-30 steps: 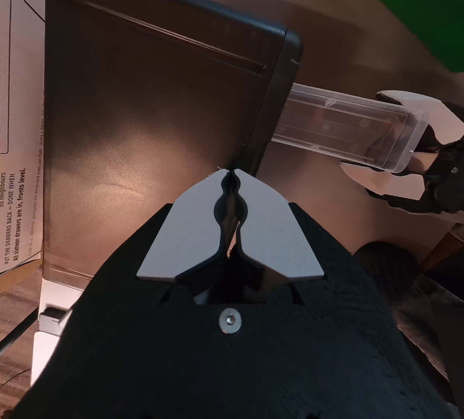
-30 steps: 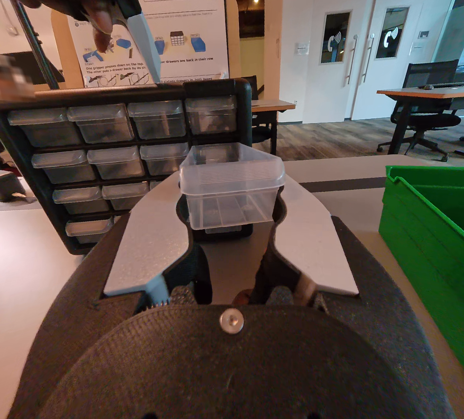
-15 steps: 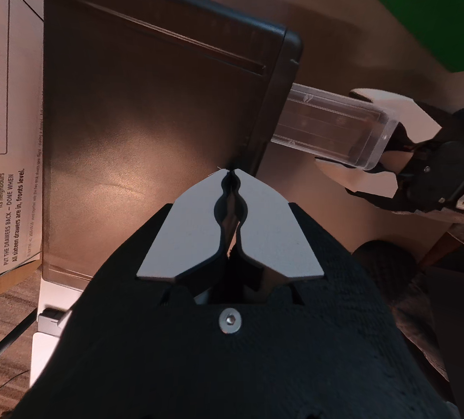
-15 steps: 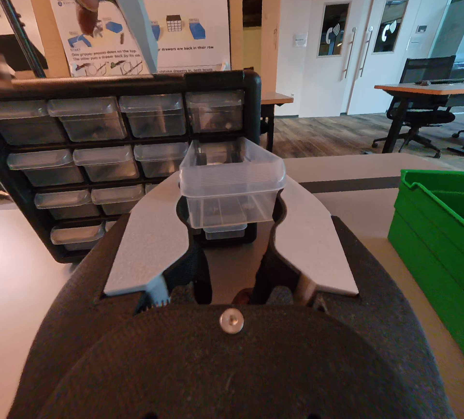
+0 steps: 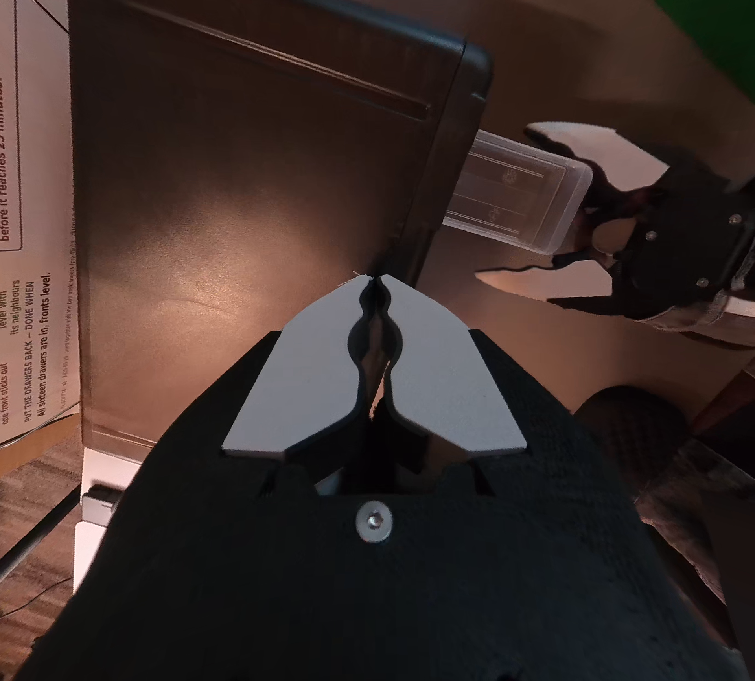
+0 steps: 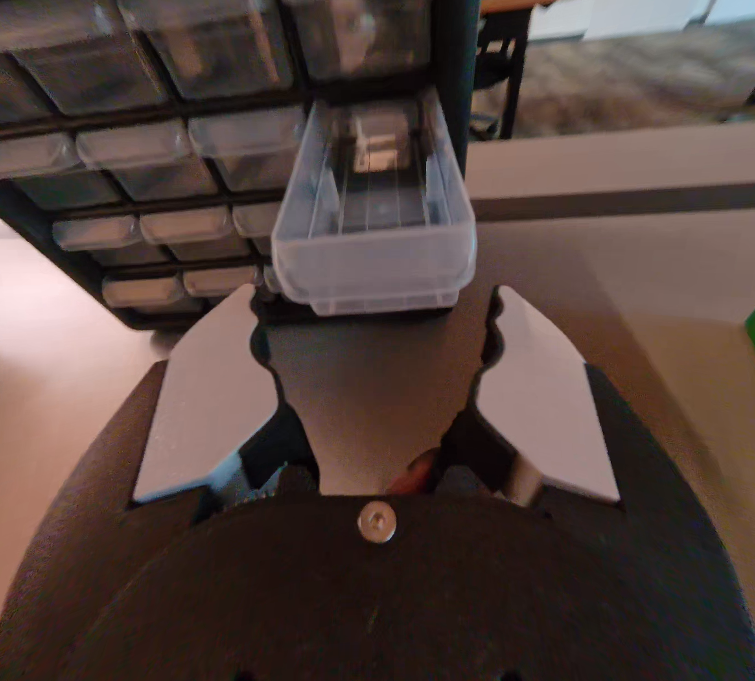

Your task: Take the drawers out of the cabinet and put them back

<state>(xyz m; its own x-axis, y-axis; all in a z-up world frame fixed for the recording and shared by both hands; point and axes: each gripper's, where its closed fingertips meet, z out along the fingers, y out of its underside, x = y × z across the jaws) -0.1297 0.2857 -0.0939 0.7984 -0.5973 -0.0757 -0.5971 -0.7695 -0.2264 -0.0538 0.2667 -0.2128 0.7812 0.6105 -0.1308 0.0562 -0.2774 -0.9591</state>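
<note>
The left gripper is seen with its jaws pressed together, nothing held between them, and their tips are set against the black top panel of the cabinet near its front edge. To the left of these jaws a printed sheet is seen beside the cabinet. Ahead and to the right of them, a clear drawer is seen sticking out of the cabinet's front, partly inserted. In the right wrist view the right gripper is shown with its jaws spread wide apart and empty; the clear drawer lies just ahead of the jaw tips, between their lines, and is not clamped by them. Whether the tips touch its front cannot be told because of blur. The drawer is seated in the rightmost column of the cabinet, in the second row from the top, with other clear drawers closed to the left of it. The bench is seen under and to the right of the jaws.
</note>
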